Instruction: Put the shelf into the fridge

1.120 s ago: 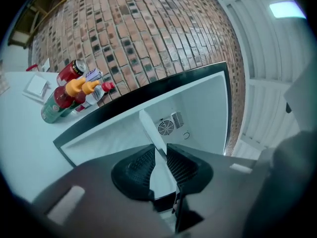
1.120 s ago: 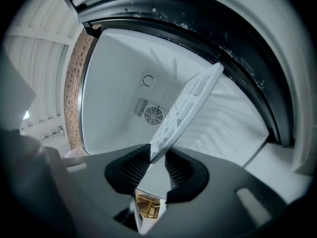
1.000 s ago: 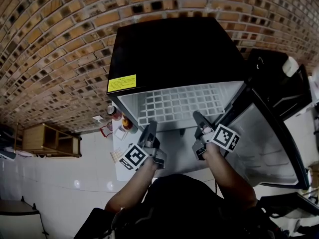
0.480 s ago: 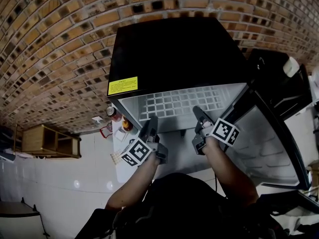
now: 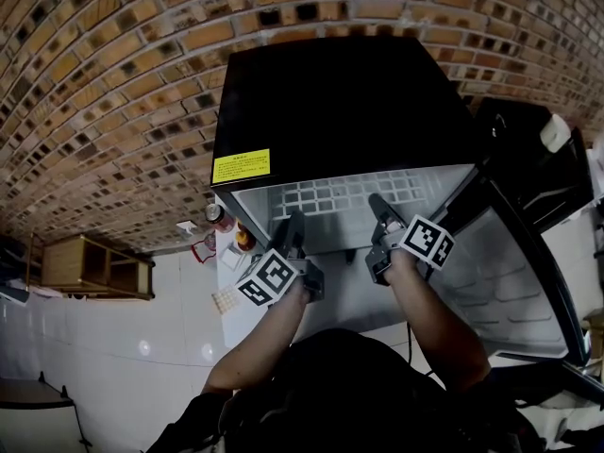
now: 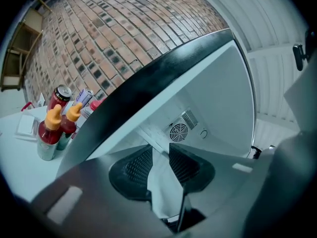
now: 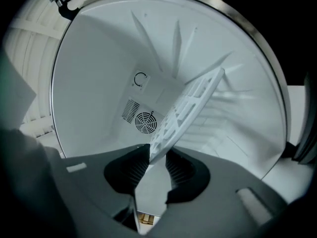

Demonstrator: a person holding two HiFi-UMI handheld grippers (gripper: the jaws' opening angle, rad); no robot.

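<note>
Shelf (image 5: 351, 196) slid deeper into fridge (image 5: 330, 102) by brick wall (image 5: 104, 83); left gripper (image 5: 290, 226) and right gripper (image 5: 381, 211) just opened.

A brick wall (image 5: 113, 83) fills the background, and a wooden rack (image 5: 90, 264) stands against it at the left. Two red sauce bottles (image 6: 49, 130) with yellow nozzles stand close together on a white surface (image 6: 20, 167). A red can (image 6: 60, 97) stands just behind them.
</note>
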